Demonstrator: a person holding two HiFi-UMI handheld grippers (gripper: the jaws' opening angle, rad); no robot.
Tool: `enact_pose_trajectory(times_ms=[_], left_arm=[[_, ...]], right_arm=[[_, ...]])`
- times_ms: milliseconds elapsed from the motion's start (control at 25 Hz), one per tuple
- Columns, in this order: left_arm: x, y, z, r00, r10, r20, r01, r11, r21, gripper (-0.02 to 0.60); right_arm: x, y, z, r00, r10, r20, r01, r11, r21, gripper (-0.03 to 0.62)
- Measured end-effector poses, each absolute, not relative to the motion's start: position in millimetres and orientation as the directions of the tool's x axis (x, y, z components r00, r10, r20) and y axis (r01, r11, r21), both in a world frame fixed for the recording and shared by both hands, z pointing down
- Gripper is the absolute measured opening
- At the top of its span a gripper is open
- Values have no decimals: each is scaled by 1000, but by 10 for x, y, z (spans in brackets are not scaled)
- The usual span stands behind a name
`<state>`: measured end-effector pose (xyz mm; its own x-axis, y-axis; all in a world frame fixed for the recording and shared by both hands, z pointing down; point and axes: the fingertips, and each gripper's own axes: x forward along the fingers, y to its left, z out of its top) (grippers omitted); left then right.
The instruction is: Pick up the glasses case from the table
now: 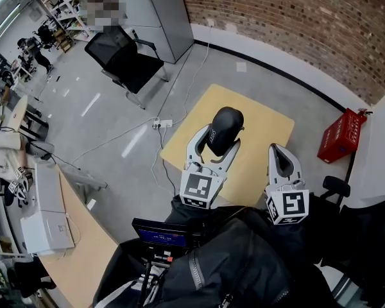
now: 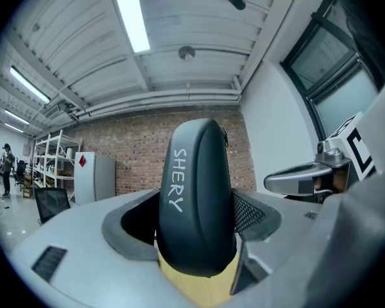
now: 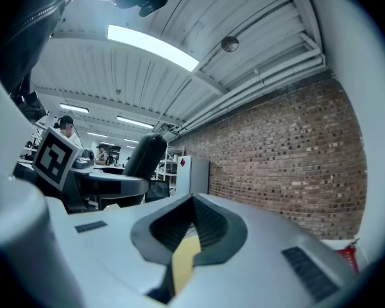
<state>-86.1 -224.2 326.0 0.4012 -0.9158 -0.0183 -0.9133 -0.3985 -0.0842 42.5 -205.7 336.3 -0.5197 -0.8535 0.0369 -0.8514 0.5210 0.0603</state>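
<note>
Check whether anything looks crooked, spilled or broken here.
Nothing looks spilled or damaged. The only unusual thing is the black hard-shell glasses case, which stands on end, clamped in the left claw and apparently lifted off the yellow wooden table. The right claw is shut and empty.

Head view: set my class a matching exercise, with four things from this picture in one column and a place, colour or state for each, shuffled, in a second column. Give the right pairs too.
Things:
1. glasses case
2. right gripper
3. table
4. red box

Place, colour or state:
A. on the floor by the wall
B. jaws together, holding nothing
C. yellow top
D. clamped between the jaws of the left gripper

Pairs: 1-D, 2-B, 3-C, 4-A
</note>
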Motion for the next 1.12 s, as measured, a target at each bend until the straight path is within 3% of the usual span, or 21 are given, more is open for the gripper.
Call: enact_pose_trajectory(times_ms=[1120], left_arm=[[-929,-2096,3553,407,-913,43,-911,-409,-58,341]], right_arm=[[387,-1897,3541,-510,-856,82,-856,515,52,3]])
